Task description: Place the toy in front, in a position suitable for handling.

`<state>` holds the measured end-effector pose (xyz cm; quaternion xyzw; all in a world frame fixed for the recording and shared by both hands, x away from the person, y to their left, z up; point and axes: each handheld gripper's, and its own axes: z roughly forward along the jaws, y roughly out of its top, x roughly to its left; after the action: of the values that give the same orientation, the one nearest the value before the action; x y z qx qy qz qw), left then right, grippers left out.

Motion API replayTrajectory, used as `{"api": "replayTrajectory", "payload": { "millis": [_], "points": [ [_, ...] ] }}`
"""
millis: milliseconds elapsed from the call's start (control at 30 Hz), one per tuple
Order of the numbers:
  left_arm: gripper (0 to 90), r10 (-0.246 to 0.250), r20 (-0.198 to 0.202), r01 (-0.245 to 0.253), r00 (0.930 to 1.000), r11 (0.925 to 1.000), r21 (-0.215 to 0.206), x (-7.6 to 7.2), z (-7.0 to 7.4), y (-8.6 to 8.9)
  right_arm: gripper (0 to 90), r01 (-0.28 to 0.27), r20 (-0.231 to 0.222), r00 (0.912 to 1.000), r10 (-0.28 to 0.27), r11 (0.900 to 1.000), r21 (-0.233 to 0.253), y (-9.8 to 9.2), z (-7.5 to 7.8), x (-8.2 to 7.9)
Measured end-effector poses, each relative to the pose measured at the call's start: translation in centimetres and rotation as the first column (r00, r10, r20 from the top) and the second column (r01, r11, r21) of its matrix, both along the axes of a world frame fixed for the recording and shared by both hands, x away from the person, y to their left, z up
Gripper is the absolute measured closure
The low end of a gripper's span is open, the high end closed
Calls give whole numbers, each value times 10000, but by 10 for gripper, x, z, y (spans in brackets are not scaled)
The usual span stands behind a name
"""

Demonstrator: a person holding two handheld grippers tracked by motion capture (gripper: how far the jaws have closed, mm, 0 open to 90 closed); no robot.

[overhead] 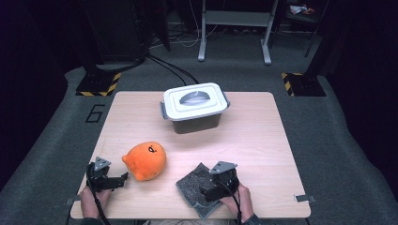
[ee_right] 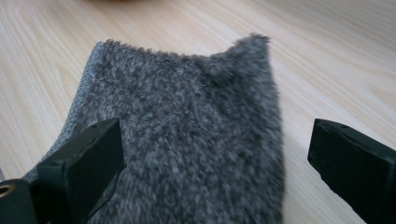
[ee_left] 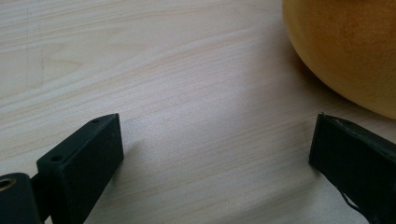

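Left gripper point(overhead: 123, 178) low at table's point(overhead: 263, 140) near-left edge, jaws spread wide, nothing between; orange plush point(overhead: 145, 161) just beside, off right jaw, resting on table left of centre. Grey cloth point(overhead: 195, 183) flat near front edge, right of plush. Right gripper point(overhead: 206, 193) over cloth, jaws apart, straddling it, not clamped. Lidded box point(overhead: 195, 107) at far centre, well apart.

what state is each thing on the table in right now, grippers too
storage box: lid on, handle lying flat
orange plush toy: resting on the table, not held
grey fuzzy cloth: lying on the table, far corner curled up
left gripper: open, beside the toy
right gripper: open, over the cloth
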<state>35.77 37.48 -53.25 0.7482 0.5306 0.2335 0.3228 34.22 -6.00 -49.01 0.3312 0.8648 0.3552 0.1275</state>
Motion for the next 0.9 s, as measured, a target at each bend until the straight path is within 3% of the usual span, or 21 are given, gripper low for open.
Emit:
{"api": "replayTrajectory", "payload": {
  "millis": [200, 400, 567, 900],
  "points": [
    [25, 7, 4, -7, 10000, 10000, 43, 0, 0, 0, 36, -373, -152, 9992, 364, 9974, -615, 16, -11, 3],
    [25, -1, 3, 1, 10000, 10000, 62, 0, 0, 0, 115, -542, -345, 9981, 511, 9937, -981, 18, -21, 5],
    [25, 2, 19, -2, 10000, 10000, 79, 0, 0, 0, 175, -515, -468, 9978, 472, 9942, -944, 16, -23, 6],
    [26, 17, 8, -17, 10000, 10000, 79, -1, 0, 0, 400, -435, -357, 9985, 410, 9964, -726, 10, -21, 6]
  ]
}}
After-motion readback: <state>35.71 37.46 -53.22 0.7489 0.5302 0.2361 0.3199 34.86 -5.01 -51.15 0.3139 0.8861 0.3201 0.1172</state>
